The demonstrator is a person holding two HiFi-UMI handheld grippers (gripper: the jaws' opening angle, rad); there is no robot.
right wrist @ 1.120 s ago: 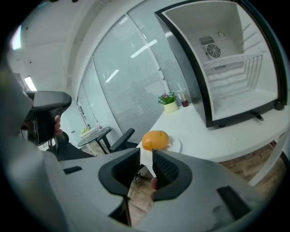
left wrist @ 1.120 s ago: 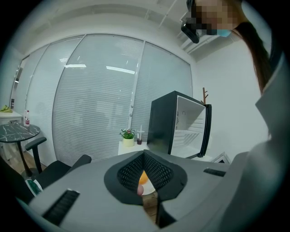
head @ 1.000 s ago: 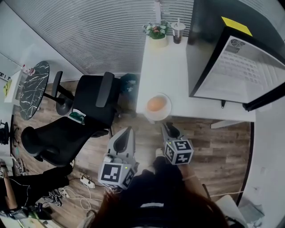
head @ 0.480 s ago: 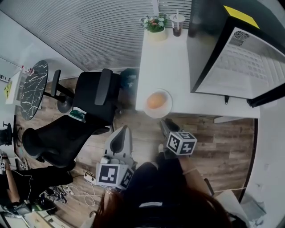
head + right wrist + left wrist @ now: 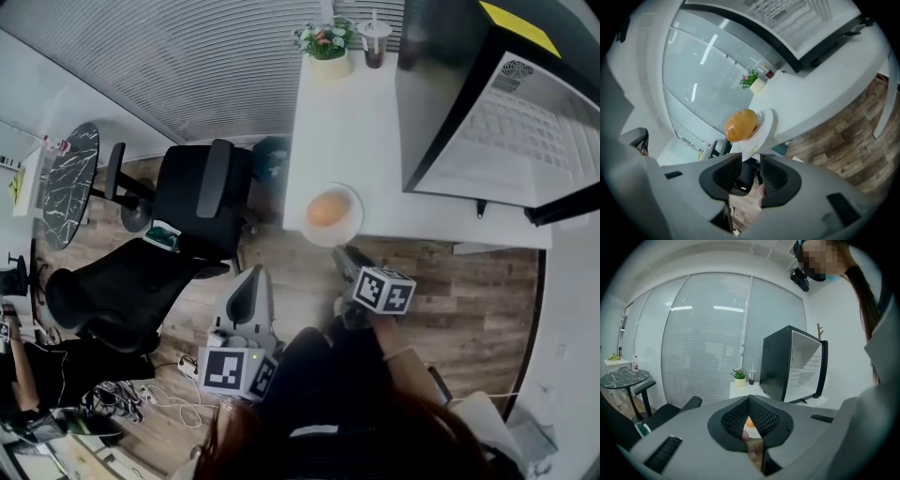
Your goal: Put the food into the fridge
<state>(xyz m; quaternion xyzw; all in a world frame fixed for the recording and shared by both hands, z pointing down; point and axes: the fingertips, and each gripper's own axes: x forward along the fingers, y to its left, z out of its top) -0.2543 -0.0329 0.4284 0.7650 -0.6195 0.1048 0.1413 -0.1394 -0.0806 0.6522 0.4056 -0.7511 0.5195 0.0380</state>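
An orange bun [image 5: 325, 210] lies on a white plate [image 5: 349, 228] at the near edge of the white table [image 5: 356, 131]. The black fridge [image 5: 441, 84] stands on the table at the right, its door [image 5: 520, 141] swung open. My right gripper [image 5: 343, 255] hangs just below the plate's edge. In the right gripper view the bun [image 5: 740, 125] and plate [image 5: 765, 127] sit just beyond the right gripper [image 5: 750, 160], whose jaws are opening with nothing between them. My left gripper [image 5: 254, 276] hovers over the floor left of the table. In its own view the left gripper [image 5: 749, 399] has its pads meeting at the tips.
A potted plant [image 5: 327, 45] and a drink cup [image 5: 375, 45] stand at the table's far end. Two black office chairs [image 5: 178, 225] crowd the floor at the left. A small round marble table [image 5: 67, 183] is further left. Cables lie on the wooden floor [image 5: 469, 300].
My right gripper has crept forward toward the plate's edge. The left gripper has drifted slightly back and down. The bun and plate have not moved.
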